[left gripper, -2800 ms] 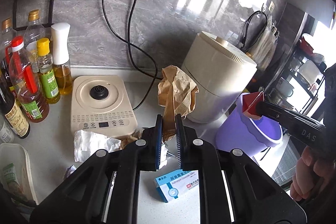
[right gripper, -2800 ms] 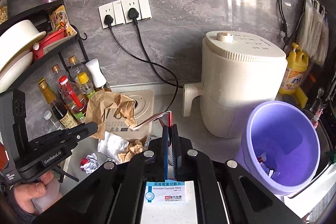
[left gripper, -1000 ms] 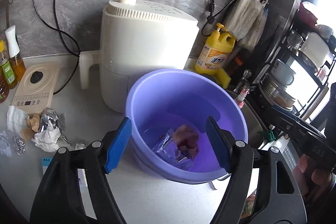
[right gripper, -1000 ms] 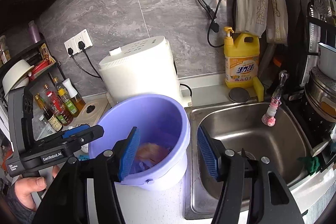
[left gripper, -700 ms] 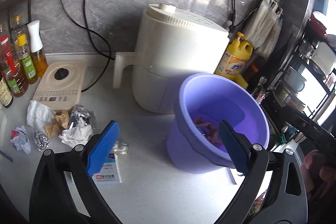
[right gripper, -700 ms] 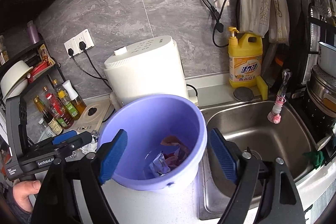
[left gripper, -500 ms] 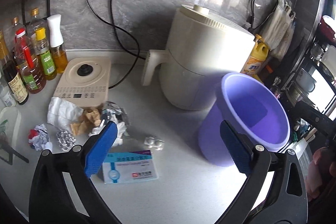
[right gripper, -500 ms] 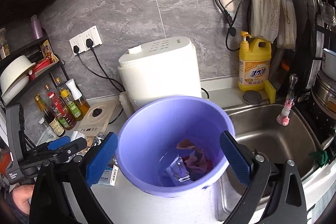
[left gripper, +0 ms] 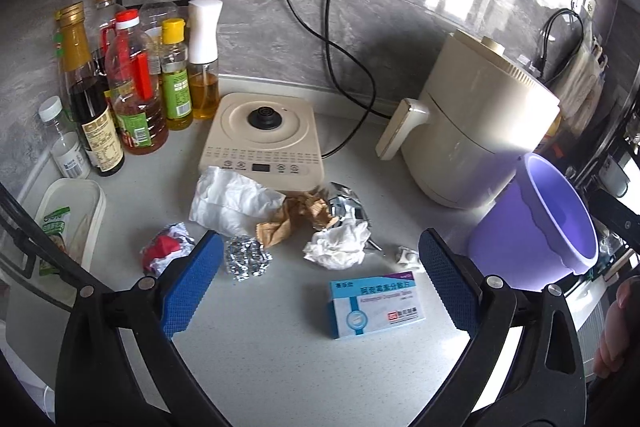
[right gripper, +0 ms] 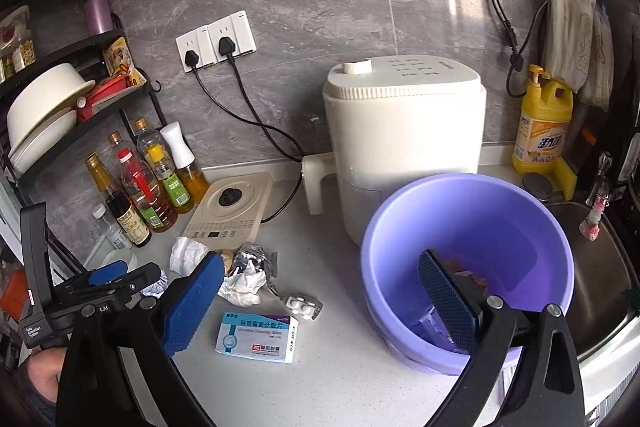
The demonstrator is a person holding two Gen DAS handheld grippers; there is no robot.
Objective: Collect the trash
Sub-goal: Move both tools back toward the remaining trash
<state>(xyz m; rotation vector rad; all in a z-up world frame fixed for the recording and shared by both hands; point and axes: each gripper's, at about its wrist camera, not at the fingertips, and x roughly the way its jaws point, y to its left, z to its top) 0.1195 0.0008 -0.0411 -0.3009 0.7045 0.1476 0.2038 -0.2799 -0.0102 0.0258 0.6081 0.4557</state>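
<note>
Grey kitchen counter (left gripper: 280, 367) under a marble-look wall holds the litter in one heap before the kettle base (left gripper: 262, 139): white tissue (left gripper: 230, 201), brown paper (left gripper: 292, 217), foil ball (left gripper: 246, 259), a red-and-white wad (left gripper: 166, 253) and a medicine box (left gripper: 376, 303) with Chinese print I cannot read. The purple bucket (right gripper: 472, 227) stands near the sink, likely for short drops. Left tongs (left gripper: 320, 283) and right tongs (right gripper: 320, 303) both gape apart, empty. "GenRobot.AI" lettering is only partly legible.
</note>
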